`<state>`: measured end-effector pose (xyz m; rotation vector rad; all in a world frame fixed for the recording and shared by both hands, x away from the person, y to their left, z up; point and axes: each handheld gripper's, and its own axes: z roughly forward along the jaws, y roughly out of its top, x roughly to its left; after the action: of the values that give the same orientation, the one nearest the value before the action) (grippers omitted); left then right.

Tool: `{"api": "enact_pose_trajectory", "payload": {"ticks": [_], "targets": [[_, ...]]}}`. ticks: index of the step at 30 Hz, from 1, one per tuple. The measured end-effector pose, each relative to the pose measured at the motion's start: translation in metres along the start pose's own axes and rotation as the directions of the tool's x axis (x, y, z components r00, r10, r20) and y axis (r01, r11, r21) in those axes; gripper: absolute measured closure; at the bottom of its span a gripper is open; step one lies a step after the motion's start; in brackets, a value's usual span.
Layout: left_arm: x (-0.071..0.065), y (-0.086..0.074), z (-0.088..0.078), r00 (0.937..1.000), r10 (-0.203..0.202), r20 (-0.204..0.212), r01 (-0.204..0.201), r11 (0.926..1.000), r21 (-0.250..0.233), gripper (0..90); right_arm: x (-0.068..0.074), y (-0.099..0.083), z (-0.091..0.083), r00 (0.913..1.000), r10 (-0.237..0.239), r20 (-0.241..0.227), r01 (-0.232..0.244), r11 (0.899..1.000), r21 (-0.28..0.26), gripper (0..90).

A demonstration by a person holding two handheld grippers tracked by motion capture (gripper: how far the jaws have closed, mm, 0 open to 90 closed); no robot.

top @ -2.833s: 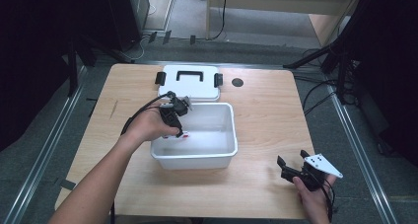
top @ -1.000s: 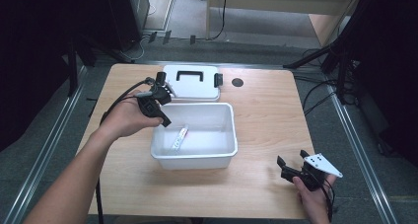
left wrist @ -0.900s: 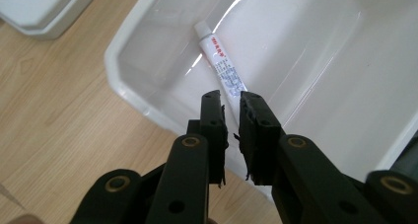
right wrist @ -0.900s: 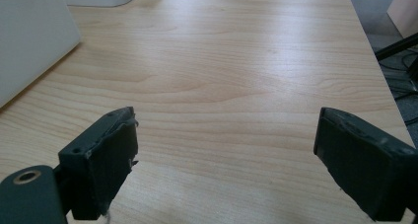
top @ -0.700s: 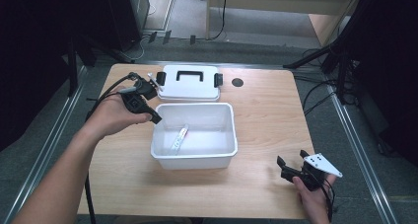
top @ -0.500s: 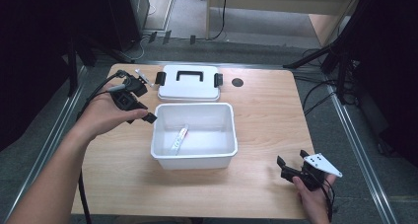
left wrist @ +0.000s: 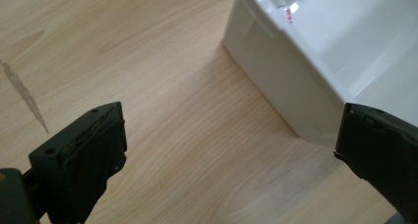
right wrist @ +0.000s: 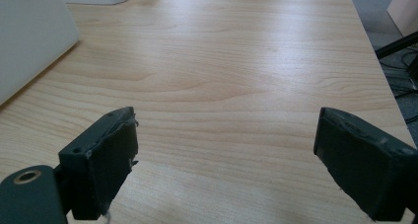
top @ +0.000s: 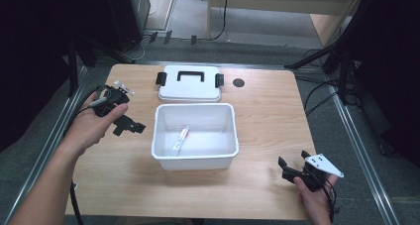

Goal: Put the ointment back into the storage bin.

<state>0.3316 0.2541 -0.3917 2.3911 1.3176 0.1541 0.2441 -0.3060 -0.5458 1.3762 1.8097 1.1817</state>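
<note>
Left gripper (top: 128, 127) is at the left side of the surface (top: 267, 116), jaws spread wide, nothing between them. It sits just beside the white bin (top: 194, 158), apart from its left wall. In the left gripper view the jaws frame bare wood, with the bin's corner (left wrist: 296, 86) close to the right-hand jaw. The left hand (top: 94, 123) wraps the gripper body, cable trailing off the left edge.

Right gripper (top: 292, 168) is at the near right corner of the surface, also released, jaws wide and empty. Grey three-cornered plate (top: 323, 164) on top, right hand (top: 312, 197) under it. The right gripper view looks across open wood toward the bin's side wall (right wrist: 29, 41) at far left; well apart from the bin.

Bin stands open mid-surface. A small tube (top: 180, 140), white with red markings, lies flat on the bin floor, left of centre, angled diagonally. A bit of it shows over the rim in the left gripper view (left wrist: 288, 14).

White lid (top: 190, 88) with black handle and black side latches lies flat just behind the bin. A small dark round spot (top: 238, 83) is on the wood right of the lid.
</note>
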Motion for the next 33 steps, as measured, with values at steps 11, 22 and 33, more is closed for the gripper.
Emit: {"api": "enact_pose_trajectory", "payload": {"ticks": [11, 22, 33], "targets": [[0.013, -0.046, 0.021, 0.994, -0.105, -0.031, 0.1, 0.9877, -0.12, 0.0, 0.0, 0.0, 0.0, 1.0, 0.001, 0.003, -0.001, 1.0, 0.003, 10.0], [0.025, -0.103, 0.036, 0.9718, -0.233, -0.032, 0.21, 0.9191, -0.333, 0.0, 0.0, 0.0, 0.0, 1.0, -0.003, 0.003, 0.003, 1.0, 0.001, 9.9], [0.031, -0.164, 0.042, 0.9348, -0.352, -0.047, 0.273, 0.7972, -0.539, 0.0, 0.001, 0.0, 0.001, 1.0, -0.006, 0.006, 0.006, 1.0, 0.003, 9.9]]}}
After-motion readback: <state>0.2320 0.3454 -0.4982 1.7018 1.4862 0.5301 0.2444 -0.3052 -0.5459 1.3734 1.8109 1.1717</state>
